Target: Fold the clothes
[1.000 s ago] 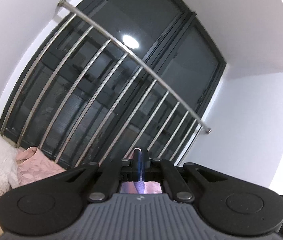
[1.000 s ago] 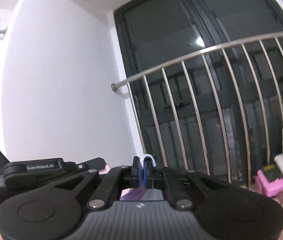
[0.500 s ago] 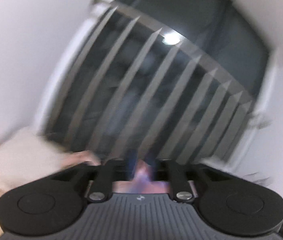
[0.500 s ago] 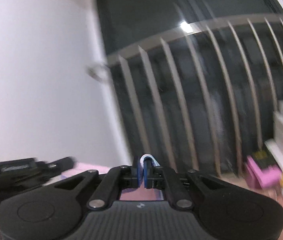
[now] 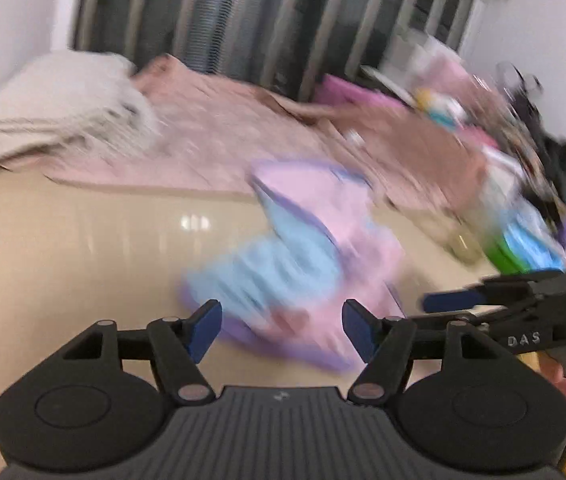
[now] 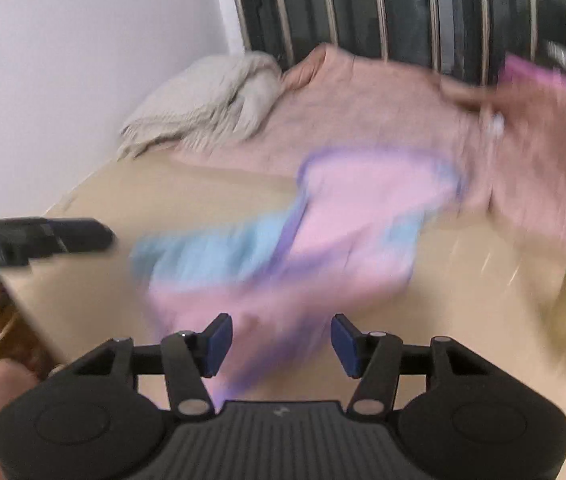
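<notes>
Your left tongs (image 5: 281, 330) stand spread wide with nothing between the blue pads (image 5: 203, 330), and your right tongs (image 6: 281, 344) are spread just as wide and just as bare. Both point down at the beige table (image 5: 63, 248), where the small pink and light-blue garment (image 5: 303, 256) with purple trim lies crumpled just ahead of the pads; motion blur smears it, so you cannot tell whether any fold is in it. In your right wrist view the same garment (image 6: 303, 240) lies just in front of the tongs, with the tip of your left tongs at the left edge of the picture. In your left wrist view the right tongs (image 5: 455, 300) reach in from the right, beside the garment. Behind it a dusty-pink cloth (image 5: 219, 136) spreads over the far part of the table, and a folded cream knit (image 5: 55, 108) rests at its left end. Metal railing bars (image 6: 383, 4) stand before a dark window behind the table.
</notes>
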